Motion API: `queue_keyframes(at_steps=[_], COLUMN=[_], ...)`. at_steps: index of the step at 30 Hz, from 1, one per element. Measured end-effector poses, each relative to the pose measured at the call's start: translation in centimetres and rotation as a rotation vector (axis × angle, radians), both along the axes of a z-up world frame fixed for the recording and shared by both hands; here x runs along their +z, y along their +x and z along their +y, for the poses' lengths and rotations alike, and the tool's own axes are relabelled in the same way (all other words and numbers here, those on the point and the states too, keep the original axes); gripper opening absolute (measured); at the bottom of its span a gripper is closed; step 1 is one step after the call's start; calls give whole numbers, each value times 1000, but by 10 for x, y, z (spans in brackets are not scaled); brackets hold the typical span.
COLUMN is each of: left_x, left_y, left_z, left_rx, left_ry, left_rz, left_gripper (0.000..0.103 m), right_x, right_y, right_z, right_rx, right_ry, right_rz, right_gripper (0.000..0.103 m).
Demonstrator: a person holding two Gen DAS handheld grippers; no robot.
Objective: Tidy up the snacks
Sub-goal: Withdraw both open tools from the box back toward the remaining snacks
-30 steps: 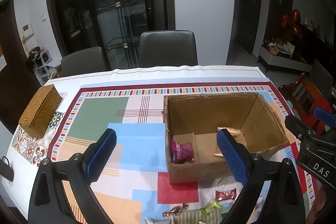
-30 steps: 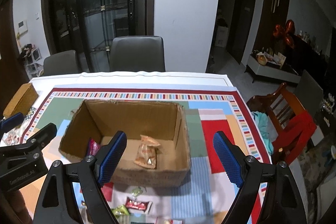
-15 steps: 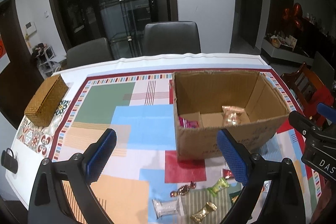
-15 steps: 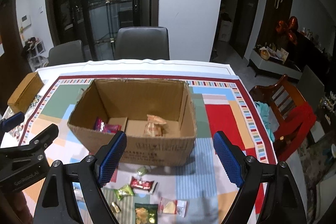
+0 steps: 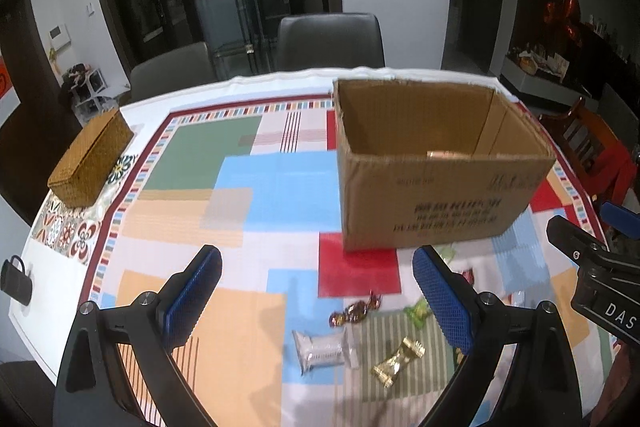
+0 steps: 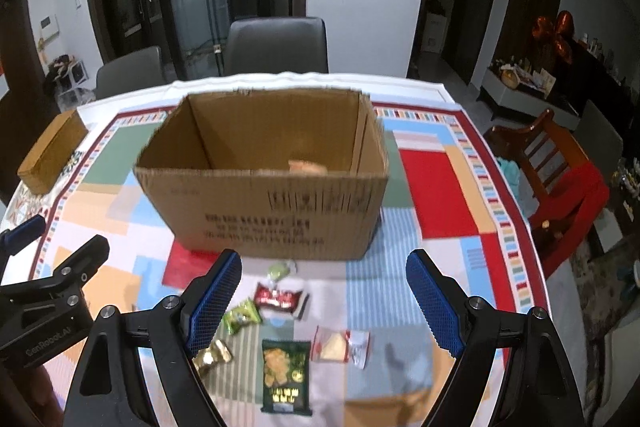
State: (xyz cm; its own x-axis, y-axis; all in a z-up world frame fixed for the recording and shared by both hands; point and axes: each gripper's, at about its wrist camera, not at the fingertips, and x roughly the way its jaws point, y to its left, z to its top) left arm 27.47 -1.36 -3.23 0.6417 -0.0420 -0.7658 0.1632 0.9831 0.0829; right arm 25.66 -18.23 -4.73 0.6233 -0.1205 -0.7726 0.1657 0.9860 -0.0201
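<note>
A patchwork tablecloth [image 5: 256, 187] covered the dining table. Both the left gripper [image 5: 318, 297] and right gripper [image 6: 322, 301] hung spread and empty above loose snacks [image 6: 286, 375], likely choosing one for the cardboard box [image 6: 276, 203].

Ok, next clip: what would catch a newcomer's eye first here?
The open cardboard box in the middle of the patchwork tablecloth dominates. Wrapped snacks lie scattered in front of it, notably a dark green packet and a red wrapper. Both blue-padded tongs, left and right, hover open and empty.
</note>
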Motion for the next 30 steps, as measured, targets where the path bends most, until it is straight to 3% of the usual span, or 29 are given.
queue_keyframes(at_steps=[30], left_x=[-96], left_y=[-24], left_z=[14], left_rx=[9], left_ry=[32], left_rz=[220], left_gripper=[97], right_x=[-88], right_y=[-37], right_z=[29], right_rx=[24], right_ry=[18], right_rz=[196], right_gripper=[85])
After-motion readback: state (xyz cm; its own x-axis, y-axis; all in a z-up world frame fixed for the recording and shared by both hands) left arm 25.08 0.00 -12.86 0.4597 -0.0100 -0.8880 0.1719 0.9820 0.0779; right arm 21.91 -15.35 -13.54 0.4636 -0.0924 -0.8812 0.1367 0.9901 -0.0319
